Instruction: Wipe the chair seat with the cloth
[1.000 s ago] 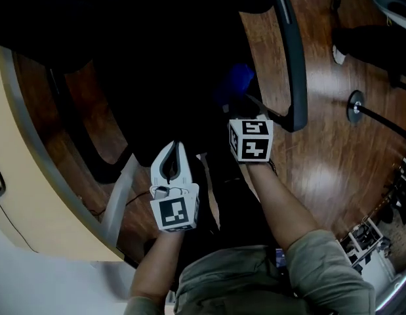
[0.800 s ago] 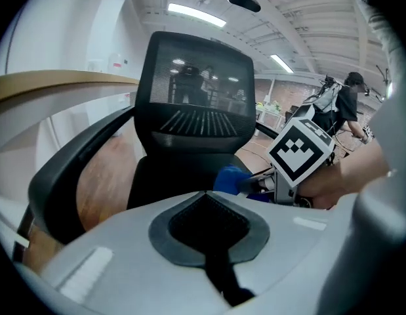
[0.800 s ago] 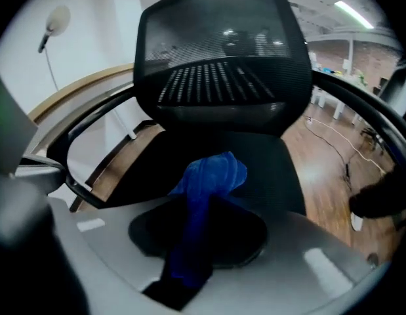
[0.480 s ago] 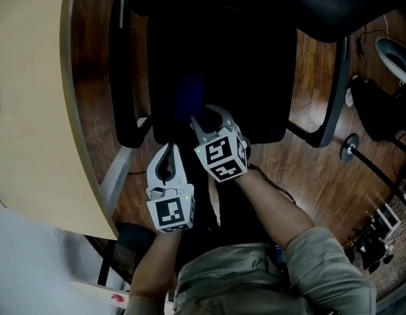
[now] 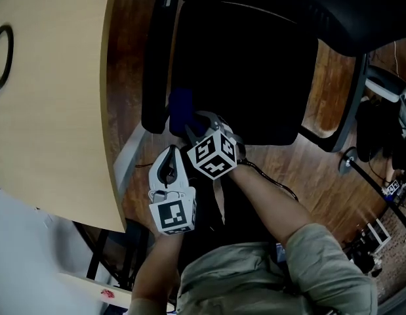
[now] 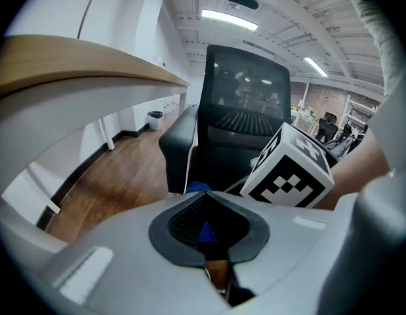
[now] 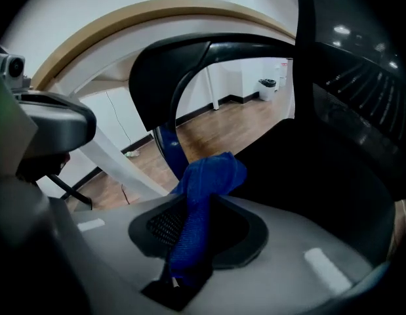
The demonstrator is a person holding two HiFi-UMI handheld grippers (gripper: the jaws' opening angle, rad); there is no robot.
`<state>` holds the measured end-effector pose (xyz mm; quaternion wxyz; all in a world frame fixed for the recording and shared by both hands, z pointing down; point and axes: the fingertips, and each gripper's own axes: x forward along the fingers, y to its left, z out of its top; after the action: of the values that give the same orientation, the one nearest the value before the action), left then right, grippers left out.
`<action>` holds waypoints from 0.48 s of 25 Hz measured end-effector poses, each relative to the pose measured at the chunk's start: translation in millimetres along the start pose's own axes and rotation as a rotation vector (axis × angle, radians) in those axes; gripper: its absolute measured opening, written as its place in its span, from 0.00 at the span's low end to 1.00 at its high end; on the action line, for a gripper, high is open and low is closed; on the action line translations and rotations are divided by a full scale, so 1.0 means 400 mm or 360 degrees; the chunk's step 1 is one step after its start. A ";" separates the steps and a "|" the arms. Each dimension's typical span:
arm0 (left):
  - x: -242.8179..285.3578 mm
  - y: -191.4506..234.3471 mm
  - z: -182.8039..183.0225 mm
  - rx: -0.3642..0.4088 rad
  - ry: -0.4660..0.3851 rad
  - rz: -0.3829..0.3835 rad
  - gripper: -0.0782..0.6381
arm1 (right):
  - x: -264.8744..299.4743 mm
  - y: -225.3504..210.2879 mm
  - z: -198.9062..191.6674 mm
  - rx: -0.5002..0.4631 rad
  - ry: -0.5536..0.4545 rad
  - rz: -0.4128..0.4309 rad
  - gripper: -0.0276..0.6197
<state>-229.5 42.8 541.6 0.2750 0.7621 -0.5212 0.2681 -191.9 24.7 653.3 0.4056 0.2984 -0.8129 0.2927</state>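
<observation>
Right-hand tongs [image 5: 192, 121] are clamping down on a bunched blue cloth [image 5: 181, 107], a fold of it running right down between the pads while the rest is bulging out past the tips. Left-hand tongs [image 5: 171, 155] are hanging just in front of the seat with their tips together and nothing between them. The cloth is sitting at the near corner of the black chair seat [image 5: 255, 71], close beside the armrest [image 5: 155, 77] on the person's left, with the pale surface [image 5: 52, 77] lying beyond that arm and wooden floor [image 5: 321, 156] showing on the other side. I am judging the risk from here as twofold: the wad is running out of seat, so one more push the same way could be carrying it off the edge or jamming it against the armrest, and a bundle this tight is only cleaning a narrow stripe. Compared with a second ago, the cloth is now lying on the opposite side of the seat, having crossed from near the far armrest, and the surface is filling far more of the head view.
</observation>
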 end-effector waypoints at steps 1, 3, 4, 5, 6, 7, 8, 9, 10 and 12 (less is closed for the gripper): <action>0.001 0.001 -0.001 0.0006 -0.0003 -0.0004 0.12 | 0.003 -0.004 -0.003 0.0011 0.0003 -0.0010 0.18; 0.007 0.000 0.001 0.0020 -0.0020 -0.0012 0.12 | 0.004 -0.017 -0.009 0.0039 0.0006 -0.0034 0.18; 0.011 -0.004 0.003 0.0032 -0.0020 -0.0023 0.12 | 0.001 -0.025 -0.014 0.0056 0.0005 -0.0049 0.18; 0.015 -0.011 0.005 0.0046 -0.0009 -0.0039 0.12 | -0.005 -0.034 -0.019 0.0078 0.0004 -0.0066 0.18; 0.020 -0.022 0.009 0.0061 0.0006 -0.0056 0.12 | -0.015 -0.047 -0.027 0.0103 0.0003 -0.0086 0.18; 0.026 -0.037 0.013 0.0077 0.0014 -0.0073 0.12 | -0.027 -0.062 -0.036 0.0133 0.0003 -0.0109 0.18; 0.033 -0.057 0.019 0.0097 0.0014 -0.0096 0.12 | -0.042 -0.081 -0.049 0.0165 0.0003 -0.0135 0.18; 0.042 -0.081 0.026 0.0120 0.0012 -0.0127 0.12 | -0.060 -0.104 -0.063 0.0200 0.0005 -0.0164 0.18; 0.051 -0.108 0.034 0.0144 0.0012 -0.0163 0.12 | -0.079 -0.129 -0.080 0.0236 0.0007 -0.0196 0.18; 0.070 -0.163 0.047 0.0194 0.0025 -0.0243 0.12 | -0.116 -0.182 -0.119 0.0323 0.0011 -0.0269 0.18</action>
<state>-157.0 31.3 538.7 0.2516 0.8128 -0.4422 0.2836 -93.2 23.0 655.5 0.3992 0.4043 -0.7497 0.3393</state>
